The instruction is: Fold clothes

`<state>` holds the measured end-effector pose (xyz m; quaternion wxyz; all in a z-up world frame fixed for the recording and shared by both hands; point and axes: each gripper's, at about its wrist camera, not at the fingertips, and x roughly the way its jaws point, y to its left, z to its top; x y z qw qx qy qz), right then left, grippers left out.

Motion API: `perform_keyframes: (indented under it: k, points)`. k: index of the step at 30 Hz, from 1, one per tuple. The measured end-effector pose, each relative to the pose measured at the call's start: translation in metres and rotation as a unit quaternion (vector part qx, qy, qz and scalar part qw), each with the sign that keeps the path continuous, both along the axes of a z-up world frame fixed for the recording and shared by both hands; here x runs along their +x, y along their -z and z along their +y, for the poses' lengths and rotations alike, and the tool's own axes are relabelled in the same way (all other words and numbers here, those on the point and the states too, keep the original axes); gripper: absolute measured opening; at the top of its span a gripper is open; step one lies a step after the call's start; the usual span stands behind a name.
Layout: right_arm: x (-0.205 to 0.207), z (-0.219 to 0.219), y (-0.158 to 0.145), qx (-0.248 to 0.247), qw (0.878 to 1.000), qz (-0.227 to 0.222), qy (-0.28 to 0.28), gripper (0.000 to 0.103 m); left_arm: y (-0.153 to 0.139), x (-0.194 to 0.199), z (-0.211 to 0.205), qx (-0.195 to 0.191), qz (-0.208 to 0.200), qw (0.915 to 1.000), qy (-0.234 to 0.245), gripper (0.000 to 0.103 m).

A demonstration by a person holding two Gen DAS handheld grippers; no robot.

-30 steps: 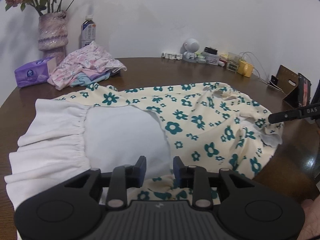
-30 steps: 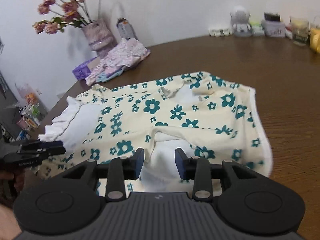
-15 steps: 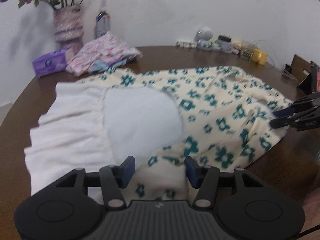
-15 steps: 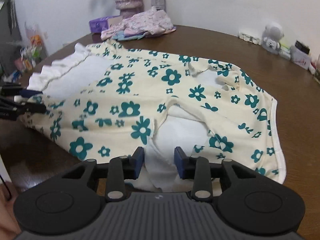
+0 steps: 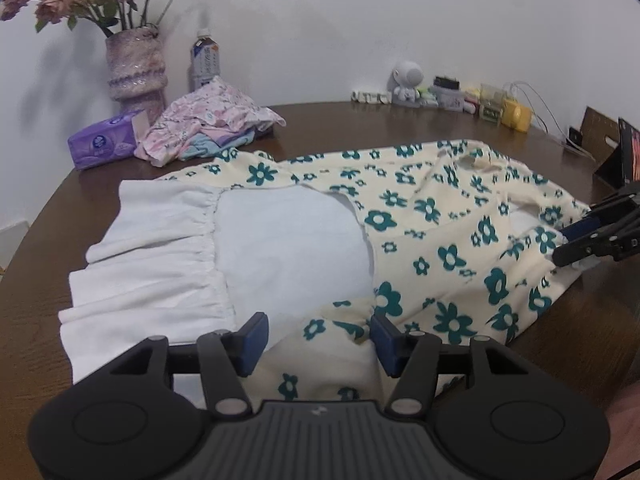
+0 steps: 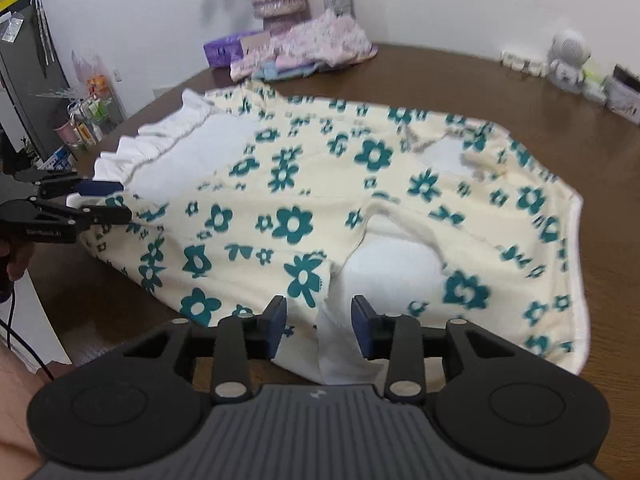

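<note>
Dress (image 5: 432,216) flat on table (image 5: 360,128), just ahead of both tongs. Left tongs (image 5: 318,338) opening, floppy flowered bit between pads, not squeezed. Right tongs (image 6: 319,322) opening too, white cloth fold between pads, not pinched. Pink clothes pile (image 5: 212,120) far behind dress, near vase (image 5: 136,66).

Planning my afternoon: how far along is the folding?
Early. The floral garment lies spread on the table, near edge turned over. The left gripper, jaws opening, and right gripper straddle that edge. More folds remain, plus the pink pile.
</note>
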<state>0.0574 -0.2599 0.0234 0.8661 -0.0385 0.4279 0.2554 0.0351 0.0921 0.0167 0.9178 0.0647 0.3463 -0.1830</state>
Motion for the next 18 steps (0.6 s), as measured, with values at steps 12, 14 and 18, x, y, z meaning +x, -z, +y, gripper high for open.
perform_keyframes:
  k: [12,14,18]
  points:
    - [0.011,-0.011,-0.005,0.017,0.997,0.061,-0.053,0.045,-0.007,0.002,0.0,-0.012,0.001,0.9995,0.028,0.025]
    - [0.014,-0.011,-0.003,0.021,0.995,0.056,-0.084,0.056,-0.008,0.001,0.001,-0.008,0.003,0.9995,0.03,0.03]
    - [0.03,-0.007,0.0,0.016,0.987,0.086,-0.133,0.002,-0.007,0.005,0.001,0.002,0.013,0.9997,0.021,0.032]
